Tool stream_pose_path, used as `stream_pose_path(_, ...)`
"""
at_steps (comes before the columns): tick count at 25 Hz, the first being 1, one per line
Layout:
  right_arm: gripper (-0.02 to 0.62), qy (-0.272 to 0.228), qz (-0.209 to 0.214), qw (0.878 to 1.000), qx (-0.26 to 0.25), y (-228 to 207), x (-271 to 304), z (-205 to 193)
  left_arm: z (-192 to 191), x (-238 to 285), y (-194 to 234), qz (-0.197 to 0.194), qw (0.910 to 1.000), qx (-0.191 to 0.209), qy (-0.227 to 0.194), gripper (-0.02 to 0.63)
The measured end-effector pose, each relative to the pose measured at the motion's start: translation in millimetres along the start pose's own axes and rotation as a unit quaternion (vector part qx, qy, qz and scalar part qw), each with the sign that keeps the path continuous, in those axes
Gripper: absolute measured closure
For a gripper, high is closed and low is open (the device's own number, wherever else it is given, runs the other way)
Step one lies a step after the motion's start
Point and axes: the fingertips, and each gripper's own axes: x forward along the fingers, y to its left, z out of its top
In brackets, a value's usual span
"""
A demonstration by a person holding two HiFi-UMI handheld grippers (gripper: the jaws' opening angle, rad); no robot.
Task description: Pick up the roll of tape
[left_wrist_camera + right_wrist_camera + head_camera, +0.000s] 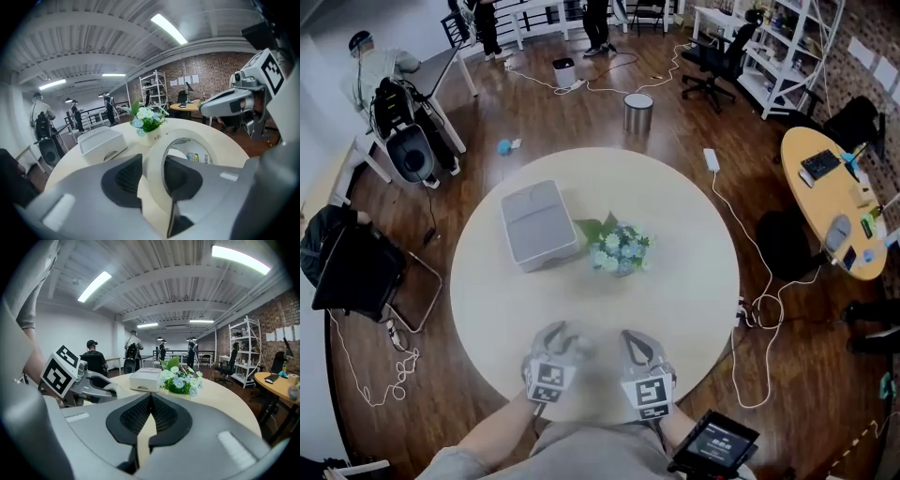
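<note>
On our side of the flower pot [621, 251], our left gripper [561, 337] clamps the roll of tape [154, 183] by its wall, one jaw inside the ring and one outside. Beside it, our right gripper [149, 401] is pressed closed on nothing. A white box [537, 223] sits just left of the pot.

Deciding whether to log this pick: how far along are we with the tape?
Done: the grasp. The left gripper is clamped on the roll of tape, one jaw inside the ring, one outside. In hand: that roll, near the table edge. Left: a clear lift, which I can't confirm. The right gripper is shut, empty.
</note>
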Motion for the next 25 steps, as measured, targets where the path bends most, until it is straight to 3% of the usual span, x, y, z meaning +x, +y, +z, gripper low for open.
stream_pose_path(12, 0.581, -0.044, 0.047, 0.998, -0.025, 28.0, -24.8, 19.7, 16.3, -78.5, -3.8, 0.065, 0.996, -0.042, -0.043, 0.494)
stream_pose_path(25, 0.581, -0.063, 0.01, 0.997, -0.034, 102.8, -65.1, 28.1, 3.8, -159.4, 5.6, 0.041, 0.991, -0.057, -0.114, 0.494)
